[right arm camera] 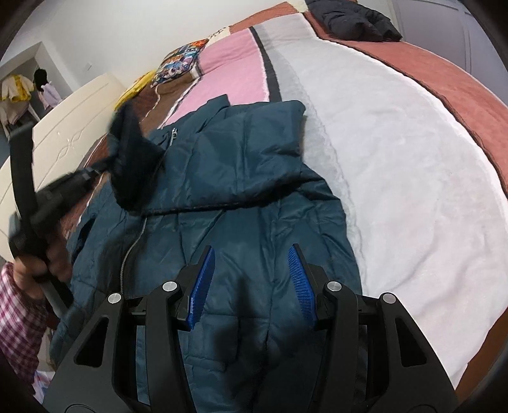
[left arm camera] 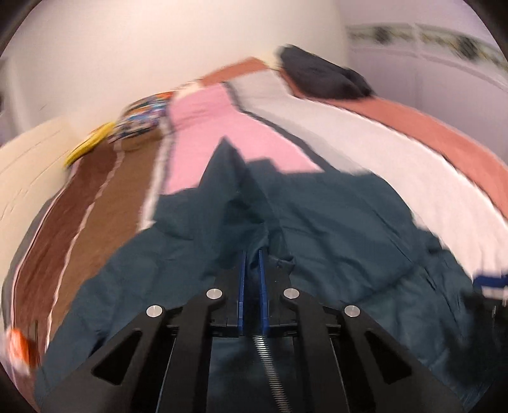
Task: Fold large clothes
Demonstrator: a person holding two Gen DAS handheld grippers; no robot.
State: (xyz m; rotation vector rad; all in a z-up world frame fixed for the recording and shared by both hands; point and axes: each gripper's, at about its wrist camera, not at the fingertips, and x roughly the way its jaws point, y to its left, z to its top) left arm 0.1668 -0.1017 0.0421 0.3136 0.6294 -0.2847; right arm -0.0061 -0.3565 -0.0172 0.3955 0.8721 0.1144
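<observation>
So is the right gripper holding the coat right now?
No, the right gripper hovers with its jaws spread wide over the coat, nothing between them.

Teal quilted jacket at centre, with black fur trim at left. Bedspread in pink, white, brown and terracotta bands. Multicoloured cartoon-print pillow, upper left. Black garment, top right. Blue ribbed pads on black frames. Red-and-white check sleeve, lower left.
</observation>
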